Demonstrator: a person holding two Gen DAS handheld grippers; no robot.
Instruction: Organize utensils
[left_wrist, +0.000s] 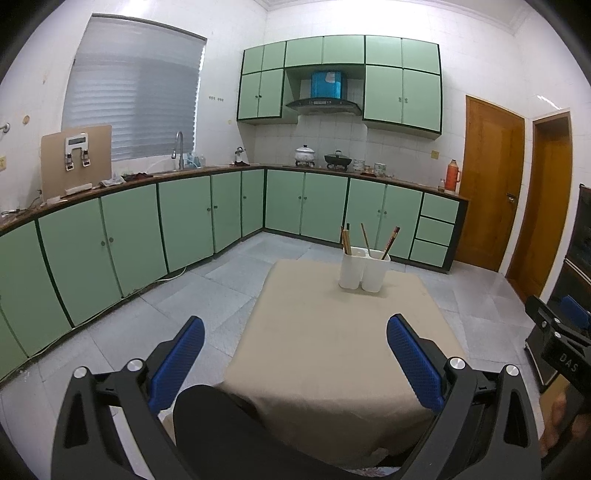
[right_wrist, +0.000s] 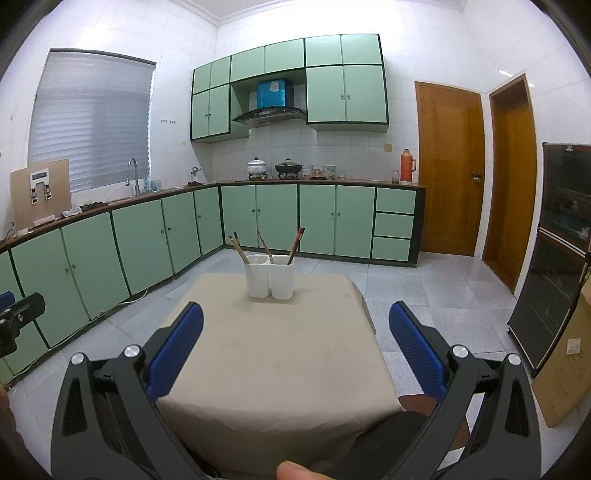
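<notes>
A white two-compartment utensil holder (left_wrist: 364, 271) (right_wrist: 269, 277) stands upright at the far end of a small table covered with a beige cloth (left_wrist: 332, 350) (right_wrist: 273, 354). Several chopsticks (left_wrist: 346, 240) (right_wrist: 264, 242) stick up from both compartments. My left gripper (left_wrist: 295, 332) is open and empty, held back over the near edge of the table. My right gripper (right_wrist: 295, 325) is open and empty, also at the near side, well short of the holder. The right gripper shows at the right edge of the left wrist view (left_wrist: 557, 325).
Green base cabinets (left_wrist: 147, 229) (right_wrist: 147, 236) run along the left and back walls under a dark counter with a sink tap, pots and a red thermos (right_wrist: 406, 166). Grey tiled floor surrounds the table. A dark glass cabinet (right_wrist: 554, 251) and a cardboard box stand at the right, wooden doors behind.
</notes>
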